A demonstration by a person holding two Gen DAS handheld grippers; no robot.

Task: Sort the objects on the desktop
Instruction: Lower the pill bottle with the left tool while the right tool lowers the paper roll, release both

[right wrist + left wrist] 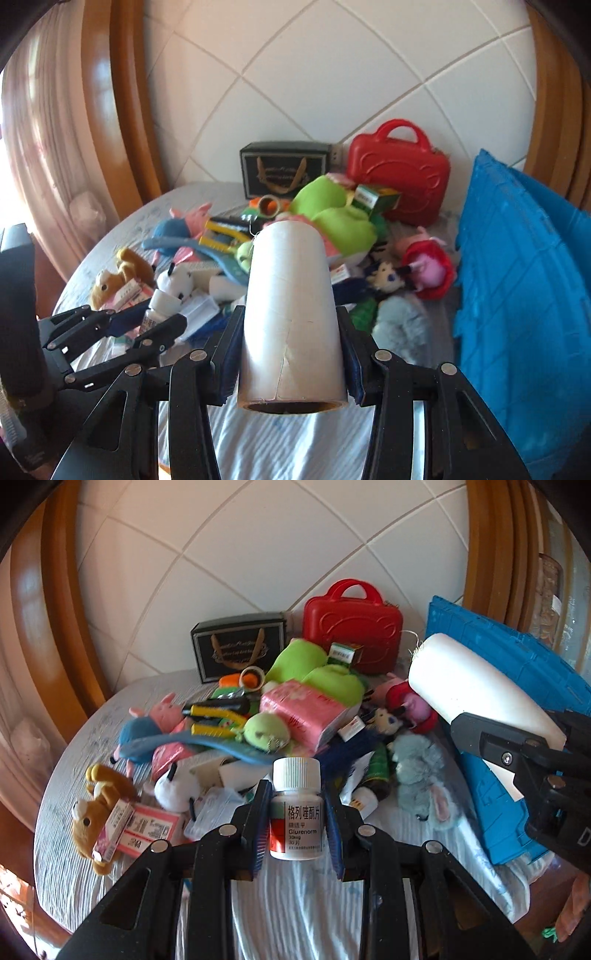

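Observation:
My left gripper (pixel 297 805) is shut on a white pill bottle (pixel 296 808) with a red and green label, held above the near part of the table. It also shows at the left of the right wrist view (pixel 155 314). My right gripper (pixel 290 332) is shut on a white roll of film (pixel 290 306), held lengthwise over the table. The roll also shows at the right of the left wrist view (pixel 476 686). A pile of plush toys, boxes and tools lies beyond both grippers.
A blue crate (pixel 513 709) stands at the right. A red plastic case (pixel 352 627) and a black gift bag (pixel 240 646) stand by the tiled wall. The pile holds a green plush (pixel 321 672), a pink tissue pack (pixel 303 709), yellow pliers (pixel 218 716) and a brown bear (pixel 96 812).

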